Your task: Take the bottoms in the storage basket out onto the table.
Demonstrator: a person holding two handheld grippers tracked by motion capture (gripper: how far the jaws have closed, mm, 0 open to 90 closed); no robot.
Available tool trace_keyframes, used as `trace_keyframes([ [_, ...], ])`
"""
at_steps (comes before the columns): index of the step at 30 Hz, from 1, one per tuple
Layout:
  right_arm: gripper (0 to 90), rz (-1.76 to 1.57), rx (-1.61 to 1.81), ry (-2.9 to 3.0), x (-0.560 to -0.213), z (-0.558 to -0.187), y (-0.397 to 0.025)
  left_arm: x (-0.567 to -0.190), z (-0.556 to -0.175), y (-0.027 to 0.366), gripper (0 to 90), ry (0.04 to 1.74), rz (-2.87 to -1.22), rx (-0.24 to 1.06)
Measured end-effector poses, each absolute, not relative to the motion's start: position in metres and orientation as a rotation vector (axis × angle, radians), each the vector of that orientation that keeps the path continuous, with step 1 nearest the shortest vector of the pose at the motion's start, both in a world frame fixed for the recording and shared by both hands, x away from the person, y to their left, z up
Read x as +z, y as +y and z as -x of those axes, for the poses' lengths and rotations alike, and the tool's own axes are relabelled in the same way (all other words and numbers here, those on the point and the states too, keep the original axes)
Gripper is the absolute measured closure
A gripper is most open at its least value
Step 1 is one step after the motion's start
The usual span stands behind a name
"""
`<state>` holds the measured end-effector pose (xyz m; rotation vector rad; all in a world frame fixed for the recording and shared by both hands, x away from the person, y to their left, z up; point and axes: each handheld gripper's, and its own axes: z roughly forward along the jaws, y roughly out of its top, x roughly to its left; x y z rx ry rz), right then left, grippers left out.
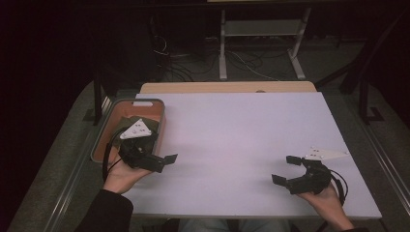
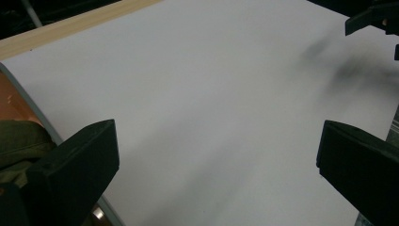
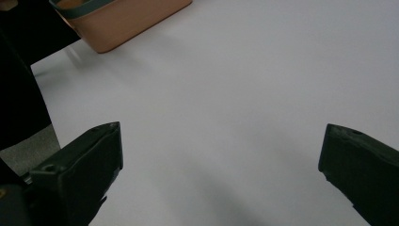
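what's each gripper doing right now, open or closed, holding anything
Left gripper: open, holding nothing, beside the bin.
Right gripper: open, holding nothing, over the white table.

You have a smooth, matt white table sheet (image 1: 232, 140) edged by pale wood (image 1: 227, 87). The salmon plastic bin with a grey rim (image 1: 162, 113) holds dull olive cloth (image 1: 151, 126). Your left gripper (image 2: 216, 155) and right gripper (image 3: 221, 160) have matt black plastic jaws.

Bin (image 1: 103, 130) on table's (image 1: 241, 125) left edge (cloth (image 1: 150, 124) inside); left tongs (image 1: 167, 163) beside it, right tongs (image 1: 285, 170) far right.
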<state>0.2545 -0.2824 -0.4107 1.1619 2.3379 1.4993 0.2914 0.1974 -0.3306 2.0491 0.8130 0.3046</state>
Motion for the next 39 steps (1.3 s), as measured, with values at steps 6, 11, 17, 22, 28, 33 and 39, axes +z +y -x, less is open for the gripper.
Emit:
trace_keyframes([
  [6,0.0,-1.160,1.498,2.339,-0.411,-0.254,-0.282,-0.328,-0.295,0.204,0.0,0.829,-2.054,0.317],
  [11,0.0,-1.165,1.499,2.338,-0.410,-0.254,-0.283,-0.325,-0.299,0.212,0.0,0.854,-2.049,0.332],
  [17,0.0,-1.166,1.499,2.337,-0.410,-0.254,-0.283,-0.323,-0.303,0.224,0.0,0.880,-2.043,0.346],
  [22,0.0,-1.168,1.499,2.337,-0.411,-0.255,-0.283,-0.322,-0.305,0.232,0.0,0.903,-2.042,0.352],
  [28,0.0,-1.169,1.499,2.337,-0.411,-0.255,-0.283,-0.321,-0.310,0.243,0.0,0.937,-2.034,0.361],
  [33,0.0,-1.168,1.499,2.336,-0.411,-0.255,-0.283,-0.320,-0.314,0.251,0.0,0.963,-2.025,0.366],
  [39,0.0,-1.169,1.498,2.336,-0.411,-0.255,-0.283,-0.316,-0.319,0.262,0.0,0.998,-2.007,0.375],
])
